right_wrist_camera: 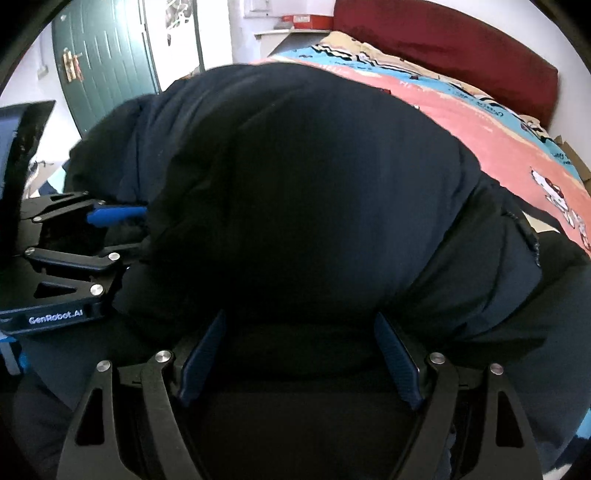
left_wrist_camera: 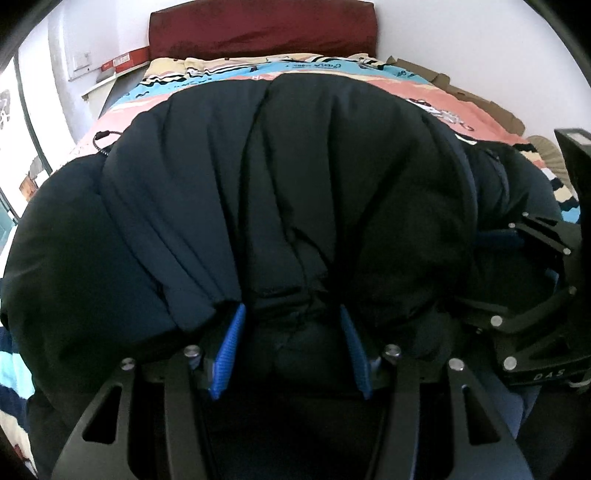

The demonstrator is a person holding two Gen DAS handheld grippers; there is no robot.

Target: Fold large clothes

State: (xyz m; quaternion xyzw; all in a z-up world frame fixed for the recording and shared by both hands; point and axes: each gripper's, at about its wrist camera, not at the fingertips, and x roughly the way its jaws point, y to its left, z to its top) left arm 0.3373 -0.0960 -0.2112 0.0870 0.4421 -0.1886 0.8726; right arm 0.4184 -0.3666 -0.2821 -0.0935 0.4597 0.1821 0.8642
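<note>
A dark navy padded jacket [left_wrist_camera: 280, 177] lies bunched across the bed and fills most of both views [right_wrist_camera: 314, 184]. My left gripper [left_wrist_camera: 291, 309] is shut on a thick fold of its near edge, and the fabric bulges between the blue pads [left_wrist_camera: 229, 350]. My right gripper [right_wrist_camera: 300, 314] grips another thick bunch of the same jacket, which packs the wide gap between its pads [right_wrist_camera: 398, 363]. The two grippers are side by side: the right gripper [left_wrist_camera: 480, 273] shows at the right of the left wrist view, the left gripper [right_wrist_camera: 136, 234] at the left of the right wrist view.
The bed sheet [left_wrist_camera: 424, 92] is pink, blue and cream with cartoon prints. A dark red headboard cushion [left_wrist_camera: 262, 27] stands against the white wall. A white shelf with a red box [left_wrist_camera: 118, 64] is at the bed's left, a green door [right_wrist_camera: 107, 66] beyond. Cardboard [left_wrist_camera: 476, 99] lies along the bed's right side.
</note>
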